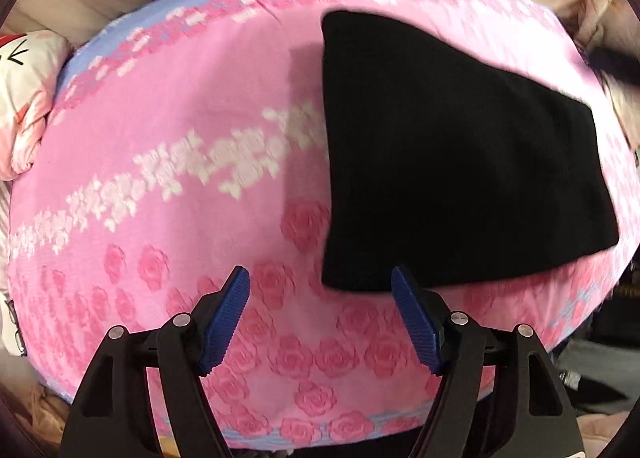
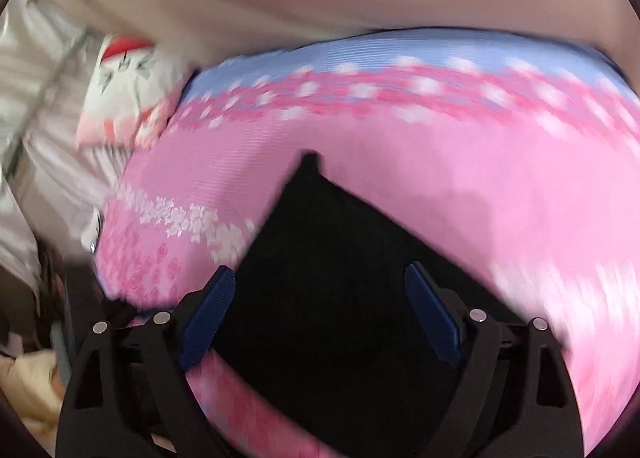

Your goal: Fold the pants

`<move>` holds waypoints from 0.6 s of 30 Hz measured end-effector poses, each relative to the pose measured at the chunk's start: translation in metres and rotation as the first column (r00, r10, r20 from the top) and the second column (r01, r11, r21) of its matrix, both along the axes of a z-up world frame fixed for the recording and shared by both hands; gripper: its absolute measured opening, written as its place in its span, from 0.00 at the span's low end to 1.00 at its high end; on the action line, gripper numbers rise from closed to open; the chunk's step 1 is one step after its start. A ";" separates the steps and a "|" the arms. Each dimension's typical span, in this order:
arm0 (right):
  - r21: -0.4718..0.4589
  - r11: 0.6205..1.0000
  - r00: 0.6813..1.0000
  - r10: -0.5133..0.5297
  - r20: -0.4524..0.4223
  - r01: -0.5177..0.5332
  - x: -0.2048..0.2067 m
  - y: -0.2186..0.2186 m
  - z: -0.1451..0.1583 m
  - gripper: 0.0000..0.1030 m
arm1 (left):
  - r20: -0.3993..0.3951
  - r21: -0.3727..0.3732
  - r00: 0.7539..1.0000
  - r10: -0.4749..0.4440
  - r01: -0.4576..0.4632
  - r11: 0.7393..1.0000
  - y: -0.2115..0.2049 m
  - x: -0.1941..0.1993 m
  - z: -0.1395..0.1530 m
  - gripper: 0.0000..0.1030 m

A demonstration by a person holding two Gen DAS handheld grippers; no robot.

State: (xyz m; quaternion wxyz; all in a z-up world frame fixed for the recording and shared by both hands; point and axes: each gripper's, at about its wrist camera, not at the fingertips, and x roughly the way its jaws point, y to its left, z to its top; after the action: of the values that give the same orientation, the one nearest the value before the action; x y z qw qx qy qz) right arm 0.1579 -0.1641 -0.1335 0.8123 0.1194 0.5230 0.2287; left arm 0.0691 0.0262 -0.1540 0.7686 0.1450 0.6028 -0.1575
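A pink flowered bedspread (image 1: pixel 168 105) with a blue border covered the bed, and the black pants (image 1: pixel 452 153) lay flat on it as a folded slab, toward the right of the left wrist view. The left gripper (image 1: pixel 320 278) hovered over the spread just short of the pants' near edge, jaws wide apart and holding nothing. The right gripper (image 2: pixel 320 278) hung above the pants (image 2: pixel 332 298), jaws likewise spread, that view blurred.
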 end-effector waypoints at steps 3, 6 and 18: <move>-0.057 0.993 0.992 0.102 -0.078 -0.107 0.063 0.039 -0.032 0.83 | -0.027 -0.016 0.999 0.024 -0.025 1.000 0.006 -0.004 -0.011 0.69; -0.038 0.972 0.953 0.219 -0.210 -0.232 0.099 0.076 -0.076 0.43 | -0.050 -0.030 0.998 0.048 -0.050 0.998 0.014 -0.008 -0.016 0.69; -0.189 0.851 0.871 0.469 -0.146 -0.490 0.052 0.153 -0.081 0.35 | -0.054 -0.053 0.997 0.056 -0.058 0.997 0.026 -0.033 -0.014 0.70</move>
State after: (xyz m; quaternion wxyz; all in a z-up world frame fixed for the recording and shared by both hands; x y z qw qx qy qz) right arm 0.2101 -0.0109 -0.2143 0.7121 -0.0949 0.5959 0.3589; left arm 0.0362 0.0523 -0.1676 0.7603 0.1026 0.6223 -0.1556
